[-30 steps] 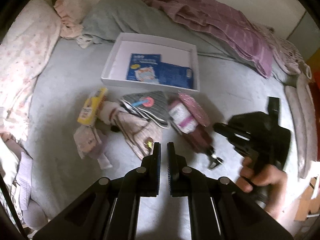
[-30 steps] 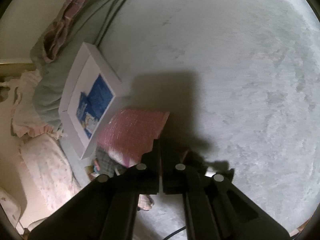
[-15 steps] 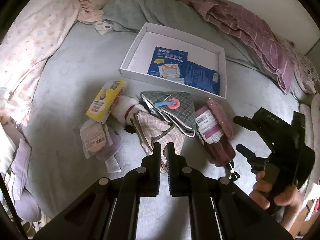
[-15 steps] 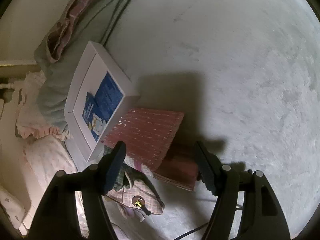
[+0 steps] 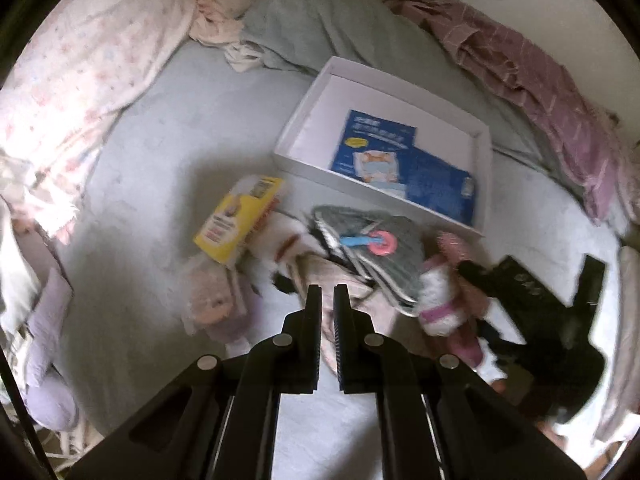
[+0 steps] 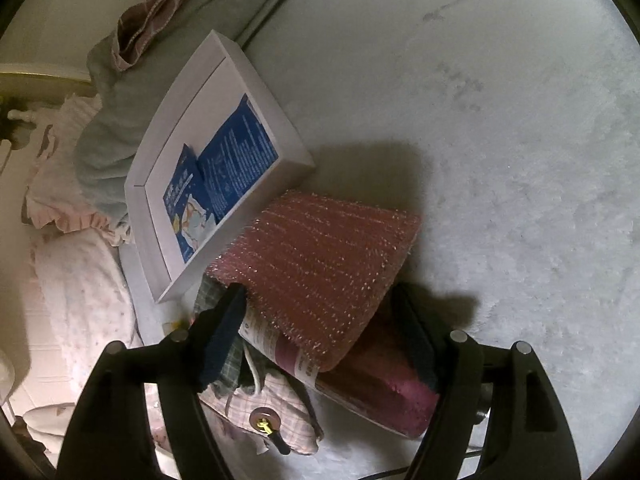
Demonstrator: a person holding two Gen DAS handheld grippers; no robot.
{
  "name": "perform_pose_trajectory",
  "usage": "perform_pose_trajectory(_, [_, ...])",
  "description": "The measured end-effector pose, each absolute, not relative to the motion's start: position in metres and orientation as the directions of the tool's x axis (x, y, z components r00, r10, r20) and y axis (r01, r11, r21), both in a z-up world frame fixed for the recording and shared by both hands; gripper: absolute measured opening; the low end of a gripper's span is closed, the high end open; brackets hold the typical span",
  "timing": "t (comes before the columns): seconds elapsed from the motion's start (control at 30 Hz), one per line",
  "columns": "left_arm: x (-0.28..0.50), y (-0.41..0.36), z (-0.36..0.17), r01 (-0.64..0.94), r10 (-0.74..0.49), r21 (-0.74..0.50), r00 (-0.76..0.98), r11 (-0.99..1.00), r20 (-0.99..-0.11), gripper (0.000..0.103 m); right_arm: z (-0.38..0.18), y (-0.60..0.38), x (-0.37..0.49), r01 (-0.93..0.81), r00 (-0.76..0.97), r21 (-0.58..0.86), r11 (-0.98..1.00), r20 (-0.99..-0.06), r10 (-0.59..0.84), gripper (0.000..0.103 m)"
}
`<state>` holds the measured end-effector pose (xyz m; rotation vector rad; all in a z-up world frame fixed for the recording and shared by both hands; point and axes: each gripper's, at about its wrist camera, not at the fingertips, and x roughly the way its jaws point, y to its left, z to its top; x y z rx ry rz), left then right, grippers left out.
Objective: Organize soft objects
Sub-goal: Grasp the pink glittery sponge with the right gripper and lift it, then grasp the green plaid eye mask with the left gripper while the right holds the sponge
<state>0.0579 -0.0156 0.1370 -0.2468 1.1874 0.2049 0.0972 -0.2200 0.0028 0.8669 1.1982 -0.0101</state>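
Note:
A pile of soft things lies on the grey bedsheet. My left gripper [image 5: 327, 294] is shut and empty, hanging just above a pink plaid pouch [image 5: 320, 276] in that pile. Beside the pouch are a grey checked cloth [image 5: 396, 264] with a pink and blue clip, a yellow packet [image 5: 240, 220] and a blurred pink sponge pack [image 5: 448, 308]. My right gripper [image 6: 320, 320] is open and straddles the glittery pink sponge pack [image 6: 328, 268]; its fingers [image 6: 226, 320] stand at the pack's two sides. The plaid pouch [image 6: 272, 412] lies under its left finger.
A white shallow box [image 5: 304, 164] holding two blue packets [image 5: 372, 148] sits behind the pile. Floral pillows [image 5: 80, 80], a grey-green blanket [image 5: 340, 28] and a mauve checked cover [image 5: 540, 80] ring the bed. Bare sheet [image 6: 520, 140] stretches to the right of the sponge pack.
My right gripper went from shut to open and came down around the pink sponge pack. The left gripper stayed shut, dropped closer to the pile and rolled a little.

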Motion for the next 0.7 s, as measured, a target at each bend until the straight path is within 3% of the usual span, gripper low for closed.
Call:
perform_pose_trajectory(0.1, [0.061, -0.015, 0.124, -0.257, 0.015, -0.079, 0.346, 0.963, -0.938, 0.005, 0.002, -0.222, 0.098, 0.432, 0.426, 0.609, 0.665, -0.788, 0.445, 0.050])
perform_pose_trajectory(0.27, [0.068, -0.029, 0.114, -0.178, -0.001, -0.072, 0.372, 0.981, -0.928, 0.005, 0.007, -0.219, 0.098, 0.434, 0.431, 0.605, 0.668, -0.790, 0.436, 0.038])
perform_pose_trajectory(0.33, [0.071, -0.033, 0.112, -0.159, -0.032, -0.098, 0.372, 0.982, -0.928, 0.005, 0.017, -0.216, 0.097, 0.425, 0.435, 0.595, 0.683, -0.795, 0.422, 0.023])
perform_pose_trajectory(0.7, [0.078, -0.029, 0.095, -0.176, -0.180, -0.243, 0.310, 0.954, -0.934, 0.005, 0.066, -0.231, 0.071, 0.433, 0.506, 0.592, 0.679, -0.783, 0.360, 0.019])
